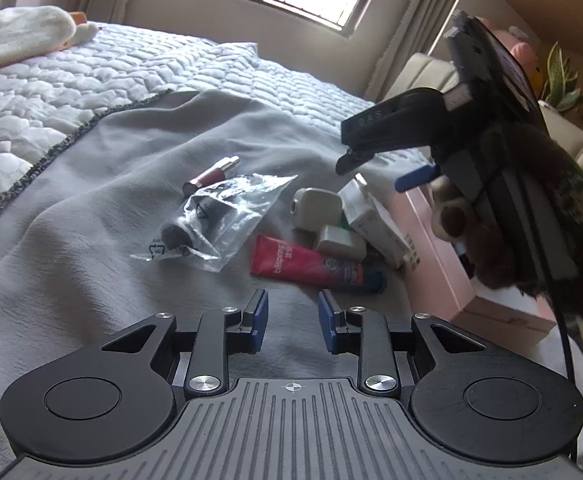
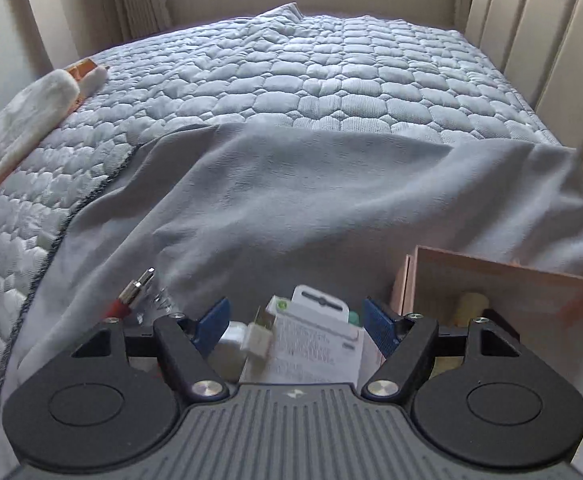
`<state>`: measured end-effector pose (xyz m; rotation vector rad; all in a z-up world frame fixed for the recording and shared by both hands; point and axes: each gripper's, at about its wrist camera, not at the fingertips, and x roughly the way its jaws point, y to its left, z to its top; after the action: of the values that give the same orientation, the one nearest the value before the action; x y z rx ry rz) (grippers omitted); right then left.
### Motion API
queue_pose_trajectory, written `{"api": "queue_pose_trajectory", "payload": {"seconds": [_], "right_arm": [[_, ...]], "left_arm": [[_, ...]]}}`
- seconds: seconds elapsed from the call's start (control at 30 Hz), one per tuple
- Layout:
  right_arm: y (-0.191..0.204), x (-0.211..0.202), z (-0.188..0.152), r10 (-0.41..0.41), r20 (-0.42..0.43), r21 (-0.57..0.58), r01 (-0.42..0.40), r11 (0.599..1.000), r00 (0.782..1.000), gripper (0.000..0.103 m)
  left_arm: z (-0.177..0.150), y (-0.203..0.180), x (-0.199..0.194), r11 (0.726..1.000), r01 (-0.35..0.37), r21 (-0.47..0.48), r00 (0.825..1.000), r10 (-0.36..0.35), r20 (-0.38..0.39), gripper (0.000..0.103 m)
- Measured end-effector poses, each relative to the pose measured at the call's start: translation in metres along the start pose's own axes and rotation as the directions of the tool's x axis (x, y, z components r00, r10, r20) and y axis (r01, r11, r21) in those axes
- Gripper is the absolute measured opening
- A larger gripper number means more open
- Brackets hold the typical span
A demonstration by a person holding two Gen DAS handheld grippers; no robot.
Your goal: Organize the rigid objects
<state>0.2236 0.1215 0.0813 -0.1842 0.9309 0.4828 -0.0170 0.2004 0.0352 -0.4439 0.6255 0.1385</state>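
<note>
Right gripper (image 2: 295, 322) angled down over a grey blanket (image 2: 291, 200), jaws apart, nothing pressed between the blue pads (image 2: 211, 320). White carton (image 2: 315, 340) and smaller white items directly below. Pink open box (image 2: 503, 280) at right. Red tube (image 2: 131, 292) at left. Quilted mattress (image 2: 311, 72) beyond.

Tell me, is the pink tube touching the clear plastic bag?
Apart. The left wrist view shows grey blanket between the pink tube and the clear plastic bag.
</note>
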Motion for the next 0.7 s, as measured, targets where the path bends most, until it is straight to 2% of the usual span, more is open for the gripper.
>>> {"api": "queue_pose_trajectory", "payload": {"seconds": [0.13,0.2,0.27,0.33,0.37,0.57,0.63,0.7], "right_arm": [[0.013,0.032,0.009,-0.112,-0.013,-0.095,0.110,0.989,0.994,0.074],[0.014,0.040,0.007,-0.121,-0.033,-0.125,0.116,0.985,0.992,0.073],[0.009,0.043,0.004,-0.109,-0.054,-0.098,0.103,0.990,0.993,0.072],[0.006,0.041,0.000,-0.071,-0.059,-0.067,0.067,0.995,0.996,0.066],[0.008,0.040,-0.003,-0.049,-0.076,-0.067,0.044,0.997,0.996,0.059],[0.035,0.009,-0.036,0.053,-0.142,-0.160,-0.075,0.984,0.989,0.058],[0.040,-0.006,-0.052,0.116,-0.182,-0.172,-0.148,0.974,0.976,0.054],[0.043,-0.022,-0.072,0.162,-0.217,-0.197,-0.206,0.959,0.963,0.054]], "left_arm": [[-0.002,0.005,0.005,1.000,-0.022,-0.009,0.999,0.022,-0.024,0.030],[-0.002,0.009,0.006,1.000,-0.026,-0.015,0.999,0.026,-0.031,0.030],[-0.003,0.010,0.006,0.999,-0.030,-0.018,0.999,0.029,-0.037,0.030],[-0.002,0.011,0.006,0.999,-0.032,-0.023,0.999,0.031,-0.038,0.030],[-0.002,0.012,0.005,0.999,-0.034,-0.029,0.999,0.033,-0.033,0.030],[0.009,0.037,-0.011,0.988,-0.105,-0.112,0.994,0.109,0.031,0.030],[0.013,0.047,-0.014,0.982,-0.108,-0.152,0.992,0.116,0.041,0.030],[0.015,0.052,-0.016,0.980,-0.107,-0.169,0.992,0.116,0.043,0.030]]}}
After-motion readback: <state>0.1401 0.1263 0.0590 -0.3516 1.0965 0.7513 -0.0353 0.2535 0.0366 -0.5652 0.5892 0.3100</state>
